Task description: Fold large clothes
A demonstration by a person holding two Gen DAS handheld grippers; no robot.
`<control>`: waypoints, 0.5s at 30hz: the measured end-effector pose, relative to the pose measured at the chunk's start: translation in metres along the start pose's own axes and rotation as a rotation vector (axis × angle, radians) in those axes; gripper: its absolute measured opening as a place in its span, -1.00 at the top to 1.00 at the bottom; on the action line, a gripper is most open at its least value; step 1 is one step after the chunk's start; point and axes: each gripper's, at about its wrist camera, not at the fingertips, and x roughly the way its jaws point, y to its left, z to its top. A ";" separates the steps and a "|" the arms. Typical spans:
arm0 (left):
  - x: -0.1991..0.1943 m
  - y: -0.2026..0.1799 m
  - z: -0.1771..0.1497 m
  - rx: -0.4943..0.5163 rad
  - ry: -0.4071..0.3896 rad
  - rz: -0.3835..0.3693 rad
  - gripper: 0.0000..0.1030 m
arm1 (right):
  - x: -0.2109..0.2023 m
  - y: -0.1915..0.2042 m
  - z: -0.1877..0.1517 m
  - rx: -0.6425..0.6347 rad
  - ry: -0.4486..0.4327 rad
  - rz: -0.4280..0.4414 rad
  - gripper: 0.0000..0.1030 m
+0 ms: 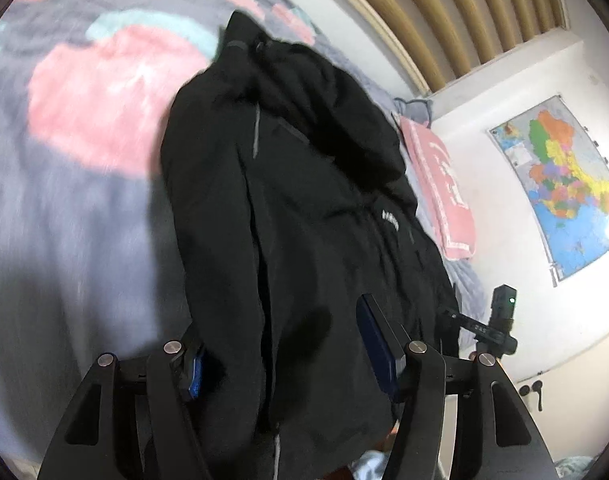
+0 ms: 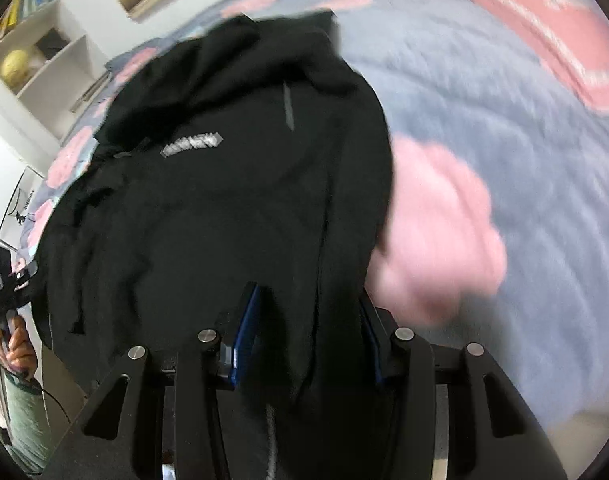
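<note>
A large black hooded jacket (image 1: 304, 200) with a small white chest logo lies lengthwise on the bed, its hood at the far end. My left gripper (image 1: 280, 344) has its blue-padded jaws spread wide, with the jacket's near hem bunched between them. In the right wrist view the same jacket (image 2: 224, 200) fills the middle. My right gripper (image 2: 308, 328) also has its jaws spread, with a fold of the jacket's near edge between them. The frames do not show whether either grip is tight.
The bed has a grey fleece blanket (image 1: 64, 220) with pink blotches. A pink pillow (image 1: 444, 192) lies by the wall under a world map (image 1: 564, 184). White shelves (image 2: 40, 60) stand at the left. The other gripper (image 1: 500, 324) shows at the jacket's right edge.
</note>
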 end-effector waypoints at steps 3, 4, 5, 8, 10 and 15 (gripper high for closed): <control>-0.003 -0.002 -0.018 0.004 0.027 0.022 -0.22 | -0.010 -0.005 -0.019 0.002 0.006 0.008 0.02; -0.004 -0.004 -0.025 0.014 0.039 0.032 -0.22 | -0.014 -0.006 -0.025 0.000 0.012 0.010 0.02; -0.005 -0.006 -0.031 0.021 0.049 0.040 -0.22 | -0.016 -0.006 -0.030 -0.001 0.015 0.019 0.02; -0.014 -0.017 -0.039 0.016 0.035 -0.044 -0.22 | -0.030 0.005 -0.034 -0.027 -0.008 0.060 0.01; -0.025 -0.033 -0.035 0.033 -0.018 -0.122 -0.23 | -0.041 0.016 -0.029 -0.030 -0.052 0.138 0.01; -0.021 -0.040 -0.022 0.025 -0.071 -0.247 -0.23 | -0.026 0.028 -0.022 -0.015 -0.048 0.186 0.01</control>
